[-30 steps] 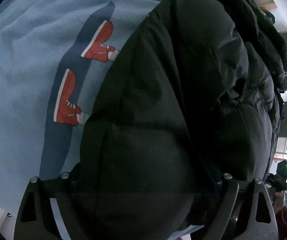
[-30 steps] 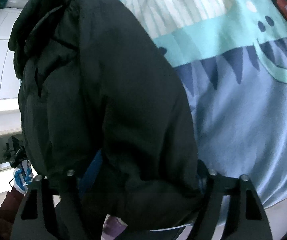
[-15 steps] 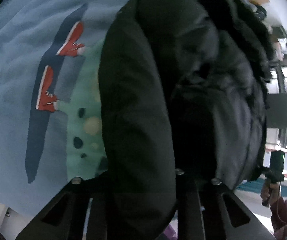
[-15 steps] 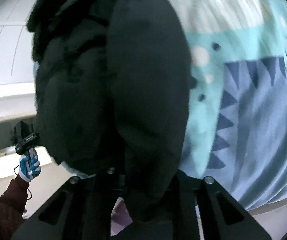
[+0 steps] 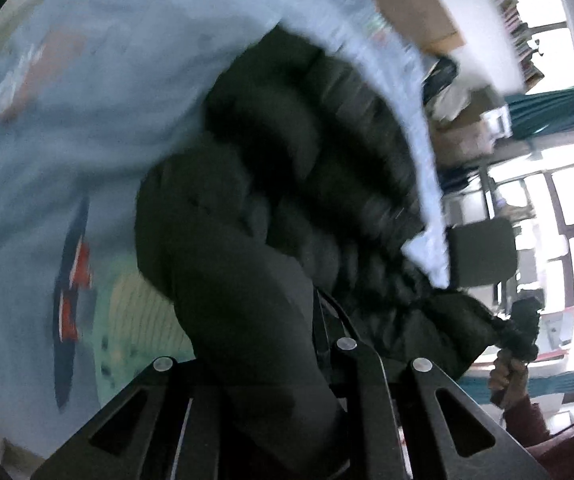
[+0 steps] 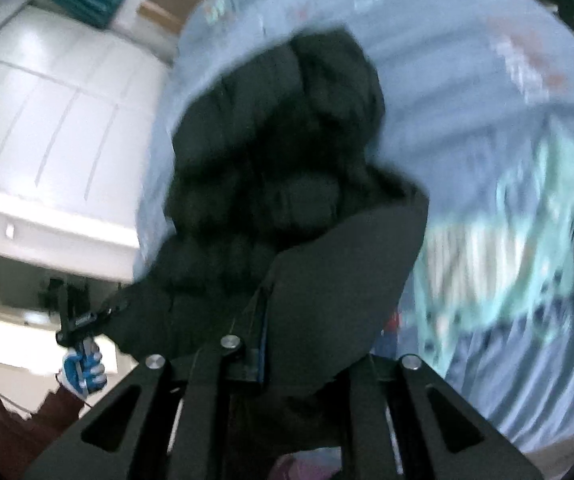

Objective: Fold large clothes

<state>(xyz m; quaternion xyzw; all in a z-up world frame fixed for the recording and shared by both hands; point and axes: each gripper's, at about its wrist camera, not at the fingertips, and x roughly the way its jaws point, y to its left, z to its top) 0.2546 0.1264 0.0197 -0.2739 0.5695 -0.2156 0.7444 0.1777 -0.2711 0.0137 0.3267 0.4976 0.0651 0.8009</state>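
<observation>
A black puffer jacket point(image 5: 287, 208) lies in a heap on a light blue cartoon-print bed sheet point(image 5: 87, 128). My left gripper point(image 5: 259, 364) is shut on a thick fold of the jacket and holds it lifted off the sheet. In the right wrist view the same jacket point(image 6: 287, 200) fills the middle, and my right gripper point(image 6: 283, 352) is shut on another fold of it. The right gripper also shows at the right of the left wrist view point(image 5: 523, 328), the left gripper at the left of the right wrist view point(image 6: 79, 320). Both views are motion-blurred.
The bed sheet point(image 6: 507, 160) spreads under and behind the jacket. White cabinets point(image 6: 47, 120) stand to the left in the right wrist view. Bright windows point(image 5: 559, 200), a dark chair back point(image 5: 483, 252) and shelves lie to the right in the left wrist view.
Both grippers have closed from wide open onto folds of the jacket and lifted it up and back; more of the room now shows beyond the bed.
</observation>
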